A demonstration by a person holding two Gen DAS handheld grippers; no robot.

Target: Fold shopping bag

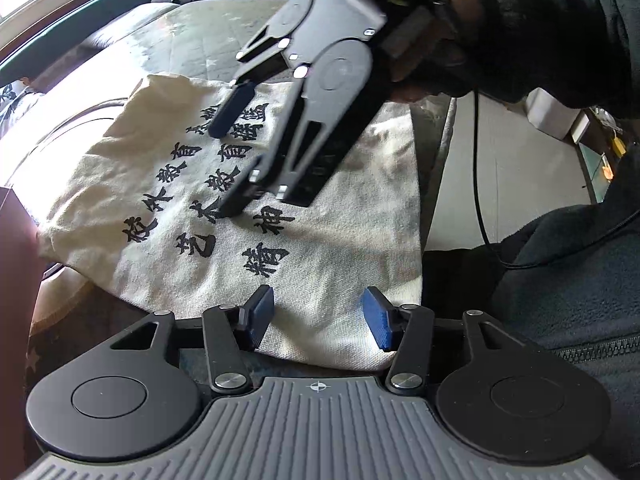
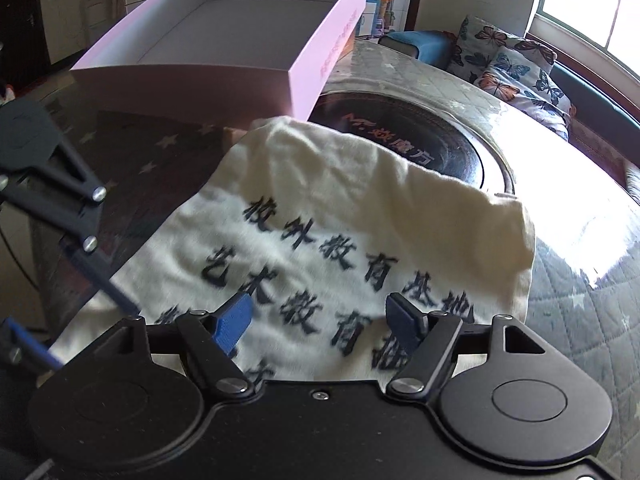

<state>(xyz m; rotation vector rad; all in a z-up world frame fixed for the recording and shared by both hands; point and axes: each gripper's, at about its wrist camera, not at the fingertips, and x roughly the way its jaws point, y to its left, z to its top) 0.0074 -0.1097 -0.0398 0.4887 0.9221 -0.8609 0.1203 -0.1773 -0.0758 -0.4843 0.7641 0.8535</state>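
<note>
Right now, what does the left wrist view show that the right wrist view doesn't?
Only the left wrist view shows the person's dark sleeve and the whole right tongs, open above the bag. Only the right wrist view shows the open pink box and the butterfly cushions. Both show the cream shopping bag with black lettering, lying unfolded.

I've got the shopping bag (image 2: 320, 240) lying flat on the table (image 2: 580, 320). Beyond the bag's far edge an open box (image 2: 224, 76) sits on the table, just beside it. To the bag's far right, cushions (image 2: 516, 68) line the window side.
</note>
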